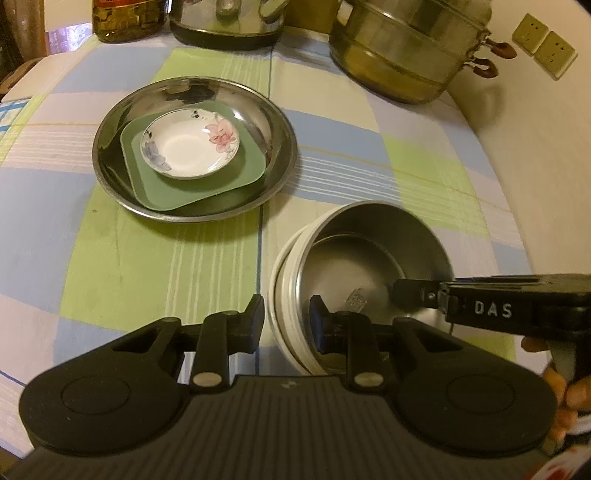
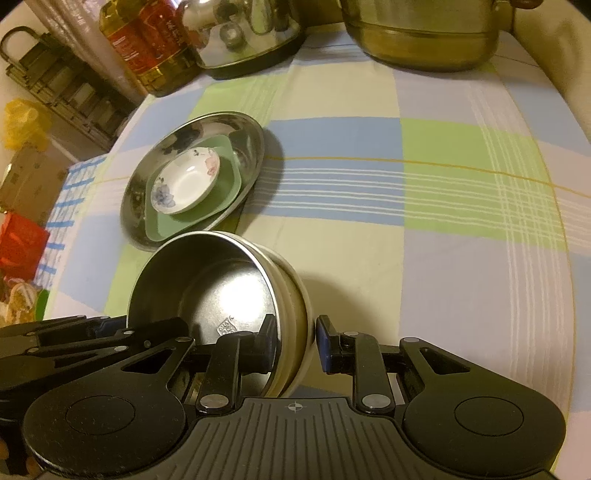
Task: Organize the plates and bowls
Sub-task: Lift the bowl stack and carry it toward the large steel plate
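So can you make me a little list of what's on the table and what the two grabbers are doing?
stack: flowered saucer on green square plate in big steel dish
held: steel bowl, tilted
left gripper: jaws clamp the bowl's rim
right gripper: jaws clamp the opposite rim
back of table: kettle, steamer pot, oil bottle
cloth: checked tablecloth

This is a home kitchen or dining corner: the worktop (image 2: 369, 192) wears a checked cloth and carries a steel steamer pot (image 1: 402, 55), a kettle (image 2: 243, 37) and a bottle of cooking oil (image 2: 147, 44) (red label), with wall sockets (image 1: 543, 48) behind and boxes (image 2: 29, 184) alongside.
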Available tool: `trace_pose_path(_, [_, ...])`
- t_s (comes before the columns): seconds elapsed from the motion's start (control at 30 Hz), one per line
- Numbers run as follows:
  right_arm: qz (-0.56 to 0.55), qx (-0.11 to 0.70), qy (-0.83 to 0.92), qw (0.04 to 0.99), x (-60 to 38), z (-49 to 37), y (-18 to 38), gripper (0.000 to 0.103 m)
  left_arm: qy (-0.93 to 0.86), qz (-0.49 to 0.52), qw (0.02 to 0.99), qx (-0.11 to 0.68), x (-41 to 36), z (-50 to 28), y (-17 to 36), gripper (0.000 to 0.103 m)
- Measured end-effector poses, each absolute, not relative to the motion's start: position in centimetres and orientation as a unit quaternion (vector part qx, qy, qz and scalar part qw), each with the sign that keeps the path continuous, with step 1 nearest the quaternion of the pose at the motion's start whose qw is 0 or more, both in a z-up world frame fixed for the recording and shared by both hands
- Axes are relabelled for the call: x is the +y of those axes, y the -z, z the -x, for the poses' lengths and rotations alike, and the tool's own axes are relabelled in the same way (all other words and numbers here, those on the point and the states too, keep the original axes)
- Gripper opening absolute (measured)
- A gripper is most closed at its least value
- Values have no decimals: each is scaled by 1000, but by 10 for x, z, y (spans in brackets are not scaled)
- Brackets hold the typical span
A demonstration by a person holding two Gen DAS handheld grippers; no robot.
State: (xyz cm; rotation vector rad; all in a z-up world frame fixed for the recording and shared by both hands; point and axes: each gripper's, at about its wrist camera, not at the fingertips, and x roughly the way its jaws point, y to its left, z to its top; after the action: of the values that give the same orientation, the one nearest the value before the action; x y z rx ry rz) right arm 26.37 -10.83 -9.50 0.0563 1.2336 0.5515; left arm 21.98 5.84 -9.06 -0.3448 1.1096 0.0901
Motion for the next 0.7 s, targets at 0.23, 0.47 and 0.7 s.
trace_pose_path(0.23, [-51, 576, -224, 785, -110, -260, 95, 25, -46, 161, 835, 525, 59, -222, 93, 23])
trace_pose_path(0.47, [-76, 579, -208, 785, -114, -260, 96, 24, -34, 150, 839, 522, 57, -222, 93, 21])
trace_pose_path(0.7, [-101, 573, -190, 791, -118, -257, 96, 21, -29, 141, 842, 520, 55, -221, 93, 21])
